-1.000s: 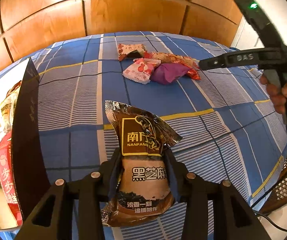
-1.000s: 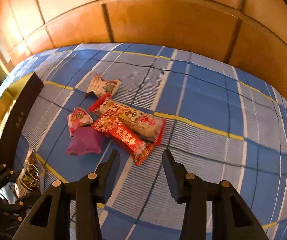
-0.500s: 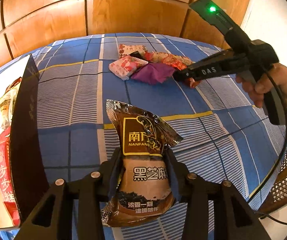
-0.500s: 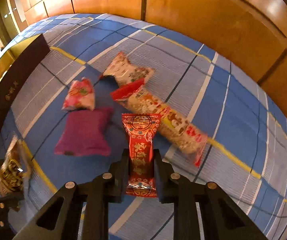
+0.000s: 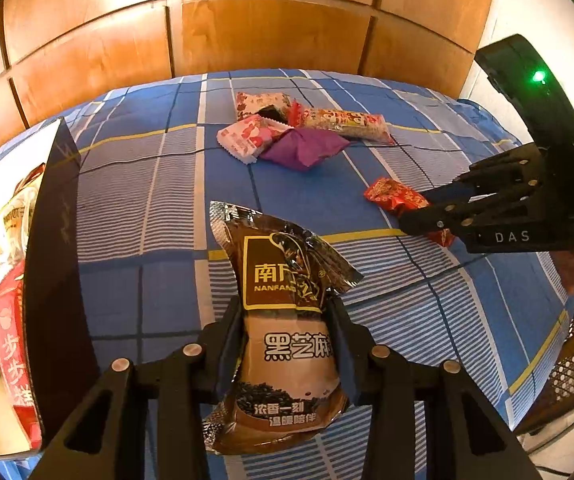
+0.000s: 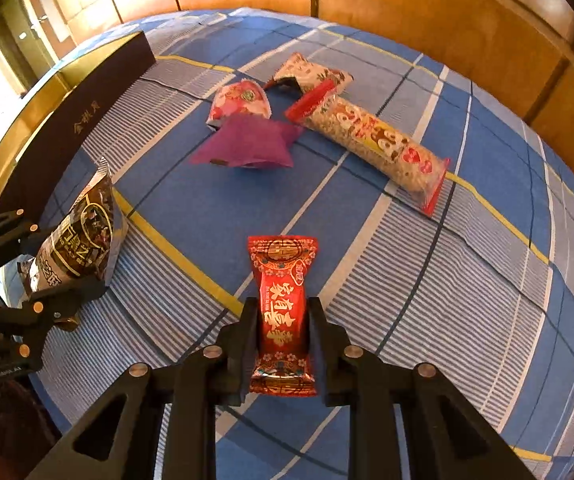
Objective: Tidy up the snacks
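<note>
Red foil is sitting clamped in our right gripper, jaws pressed together on the red packet, which is hanging clear of the blue plaid cloth. On the other side, we are holding the brown sachet in our left gripper; its jaws are closing on the pouch, squeezing its waist, and the pouch is poking up between the fingers. To the left, the dark box is standing open, and we are seeing several packets already lying inside it, so part of the sorting looks done. Still out on the cloth, well apart from the box, a small heap is waiting: the purple packet, the pink packet touching it, a patterned packet behind, and the long peanut bar lying aslant beside them. So by our reckoning we are roughly midway: two snacks in hand and probably heading for the box, four more left to fetch. Neither held packet is over the box yet, and the sachet is the nearer of the two.
</note>
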The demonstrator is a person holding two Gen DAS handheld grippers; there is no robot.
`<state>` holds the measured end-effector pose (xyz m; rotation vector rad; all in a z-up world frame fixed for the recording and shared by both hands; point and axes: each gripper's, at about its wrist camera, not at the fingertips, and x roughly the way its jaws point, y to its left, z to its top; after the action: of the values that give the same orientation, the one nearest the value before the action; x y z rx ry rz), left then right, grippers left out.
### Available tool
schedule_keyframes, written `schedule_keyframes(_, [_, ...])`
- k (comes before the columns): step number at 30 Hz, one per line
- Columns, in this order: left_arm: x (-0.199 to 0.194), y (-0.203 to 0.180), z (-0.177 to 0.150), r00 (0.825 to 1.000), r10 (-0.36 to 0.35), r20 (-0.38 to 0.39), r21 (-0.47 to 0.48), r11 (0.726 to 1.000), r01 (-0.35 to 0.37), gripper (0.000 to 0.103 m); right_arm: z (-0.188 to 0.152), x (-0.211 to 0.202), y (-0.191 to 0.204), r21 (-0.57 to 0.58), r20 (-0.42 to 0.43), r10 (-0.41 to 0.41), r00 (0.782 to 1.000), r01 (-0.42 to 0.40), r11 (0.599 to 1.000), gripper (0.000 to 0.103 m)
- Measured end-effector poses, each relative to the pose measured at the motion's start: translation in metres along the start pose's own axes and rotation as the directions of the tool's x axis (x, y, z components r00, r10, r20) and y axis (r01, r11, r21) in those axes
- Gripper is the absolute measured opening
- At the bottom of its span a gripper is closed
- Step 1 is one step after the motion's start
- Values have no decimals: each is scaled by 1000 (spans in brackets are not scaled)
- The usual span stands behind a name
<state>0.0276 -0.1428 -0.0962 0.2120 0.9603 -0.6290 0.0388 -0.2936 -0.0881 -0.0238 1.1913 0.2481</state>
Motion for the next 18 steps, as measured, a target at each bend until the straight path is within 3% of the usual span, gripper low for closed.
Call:
schedule_keyframes(6, [-2, 1, 2, 1000, -5, -5, -3, 1000, 5, 38, -12, -4, 7, -66, 33, -38, 999, 40, 997, 24])
schedule_keyframes(11, [-18, 0, 2, 998, -54, 12, -7, 999, 54, 34, -14, -6, 14, -124, 54, -76, 996, 82, 989, 23])
schedule_keyframes(18, [-82, 30, 18, 978, -142, 151, -117, 980, 161, 34, -19, -7, 24, -164, 82, -103, 991, 115, 980, 23])
